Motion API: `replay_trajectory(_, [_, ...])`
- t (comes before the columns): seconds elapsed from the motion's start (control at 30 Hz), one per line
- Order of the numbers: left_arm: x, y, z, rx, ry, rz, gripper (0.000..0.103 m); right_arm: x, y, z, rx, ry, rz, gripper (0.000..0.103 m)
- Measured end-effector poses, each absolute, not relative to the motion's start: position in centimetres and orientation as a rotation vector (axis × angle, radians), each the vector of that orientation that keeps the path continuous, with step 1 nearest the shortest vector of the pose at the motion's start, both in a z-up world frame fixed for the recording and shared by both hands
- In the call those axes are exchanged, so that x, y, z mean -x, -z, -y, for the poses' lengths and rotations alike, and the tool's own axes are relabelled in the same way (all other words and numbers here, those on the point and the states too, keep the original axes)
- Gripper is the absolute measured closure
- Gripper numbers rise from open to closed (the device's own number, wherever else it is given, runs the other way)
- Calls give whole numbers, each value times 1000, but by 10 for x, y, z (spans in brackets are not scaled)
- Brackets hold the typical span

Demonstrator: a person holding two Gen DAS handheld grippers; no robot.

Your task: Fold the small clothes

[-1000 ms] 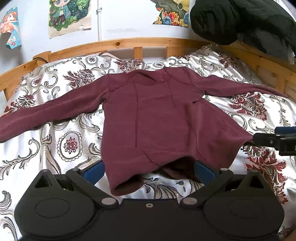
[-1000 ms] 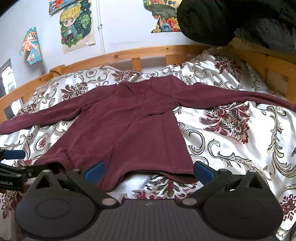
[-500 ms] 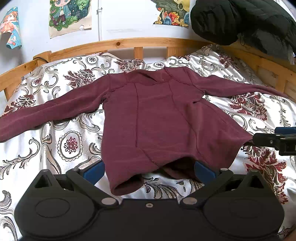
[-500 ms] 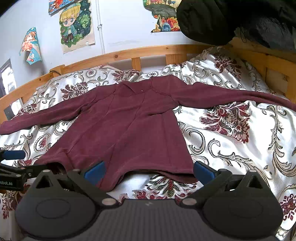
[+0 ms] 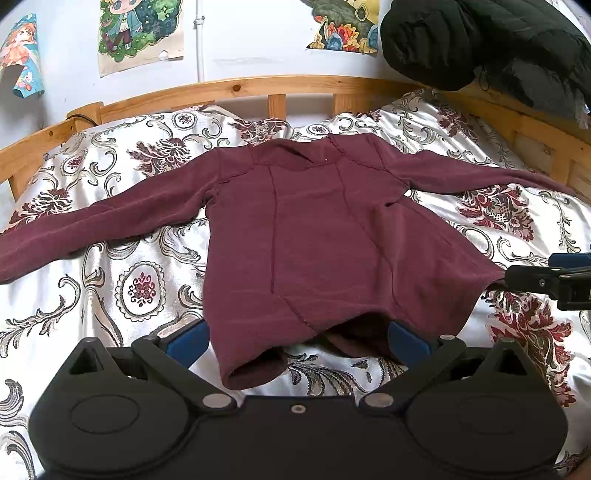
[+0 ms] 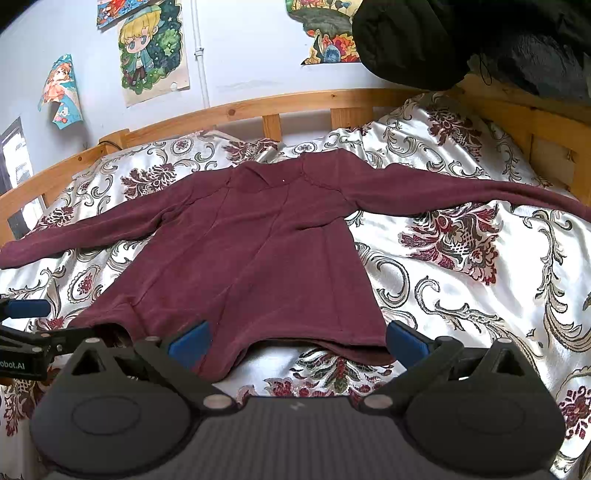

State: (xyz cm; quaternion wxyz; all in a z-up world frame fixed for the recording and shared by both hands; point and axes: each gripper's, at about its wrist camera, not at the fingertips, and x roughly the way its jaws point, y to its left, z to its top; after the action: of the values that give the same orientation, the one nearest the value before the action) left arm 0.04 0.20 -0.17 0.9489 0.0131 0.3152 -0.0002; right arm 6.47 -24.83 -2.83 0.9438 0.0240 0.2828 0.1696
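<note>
In the left wrist view, a long-sleeved maroon knit top (image 5: 314, 243) is seen spread flat on a glossy white bedspread patterned with dark red flowers and grey scrolls (image 5: 140, 288), collar far, hem near, both sleeves stretched out to left and right. The left gripper (image 5: 297, 341) is held low over the near hem, its blue-padded fingers (image 5: 186, 341) set wide apart with the hem's left corner lying between them; nothing is clamped. At the right edge, the black tip of the right gripper (image 5: 535, 280) is seen beside the hem's right corner, just touching or nearly so. A light wooden bed rail (image 5: 258, 86) is seen along the far side, with cartoon posters (image 5: 140, 33) on the pale wall and a black padded jacket (image 5: 480, 40) hung at far right.

In the right wrist view, the same top (image 6: 258, 258) is seen lying left of centre. The right gripper (image 6: 297, 341) is spread open at the near hem, the hem's right corner resting just inside the right blue pad (image 6: 406, 341); no cloth is pinched. The left gripper (image 6: 37, 343) is seen at the left edge, beside the hem's left corner. The right sleeve is seen running far out over the bedspread (image 6: 461, 295) to the right frame edge.
</note>
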Motion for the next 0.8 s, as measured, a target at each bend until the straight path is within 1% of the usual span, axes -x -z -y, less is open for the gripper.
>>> replay_trajectory(0.3, [-1, 2, -6, -28, 0, -650, 1, -65, 33, 248, -51, -346, -575, 0])
replay_trajectory(0.8, [-13, -4, -4, -62, -35, -656, 1, -65, 25, 251, -66, -336, -576, 0])
